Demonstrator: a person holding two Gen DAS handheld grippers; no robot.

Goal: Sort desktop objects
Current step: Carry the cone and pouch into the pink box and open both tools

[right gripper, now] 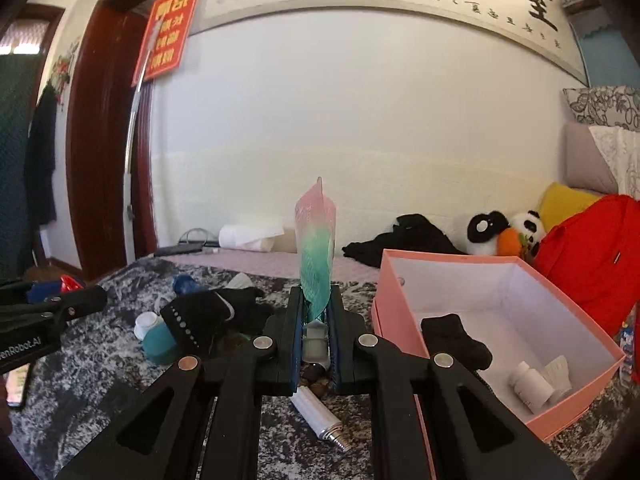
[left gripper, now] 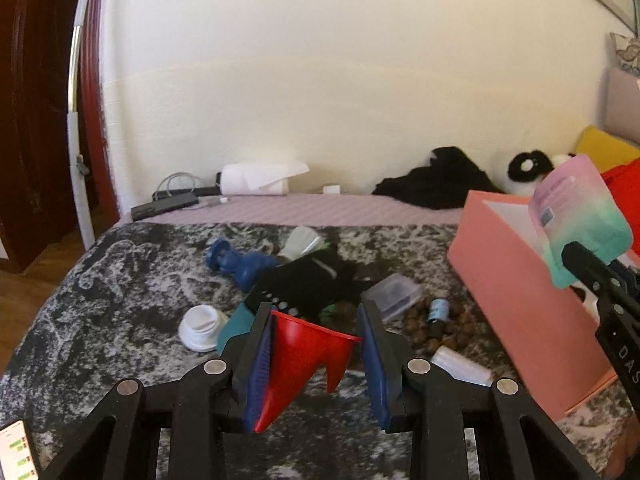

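Note:
My left gripper (left gripper: 316, 314) is shut on a red cone-shaped plastic piece (left gripper: 300, 364), held above the patterned blanket (left gripper: 120, 280). My right gripper (right gripper: 316, 295) is shut on the lower end of a pink-to-teal packet (right gripper: 316, 248), which stands upright. In the left wrist view that packet (left gripper: 580, 216) hangs over the pink box (left gripper: 516, 292). The box (right gripper: 452, 259) holds a black sock (right gripper: 456, 340), a white bottle (right gripper: 530, 384) and a shuttlecock (right gripper: 560, 372). On the blanket lie a blue dumbbell (left gripper: 236, 260), a black glove (left gripper: 308, 284), a white jar (left gripper: 200, 326), a clear case (left gripper: 394, 294) and a white tube (right gripper: 316, 412).
A small blue-capped bottle (left gripper: 438, 312) and brown beads (left gripper: 420, 328) lie beside the box. Along the wall sit a paper roll (left gripper: 256, 178), black clothes (left gripper: 436, 180), a panda plush (right gripper: 504, 230) and a red bag (right gripper: 592, 260). A phone (right gripper: 16, 384) lies at the left edge.

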